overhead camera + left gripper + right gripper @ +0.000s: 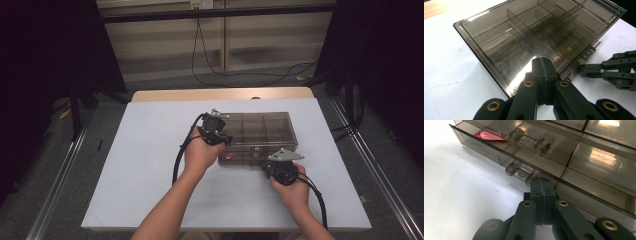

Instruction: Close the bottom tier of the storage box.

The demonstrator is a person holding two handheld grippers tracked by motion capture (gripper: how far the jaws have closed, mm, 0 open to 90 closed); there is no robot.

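A smoke-tinted plastic compartment box (260, 135) sits mid-table on the white tabletop (140, 170). The left gripper (223, 140), jaws clenched and empty, rests at its left end. The right gripper (276, 161), likewise clenched and empty, meets a front latch (520, 173). A pink item (489, 136) lies inside a front compartment.

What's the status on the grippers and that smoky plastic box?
Left gripper shut, at box lid. Right gripper shut, at front latch. Nothing in the way.

obstacle: organiser box (257, 136) mid-table; free: bare table (145, 165) left of it
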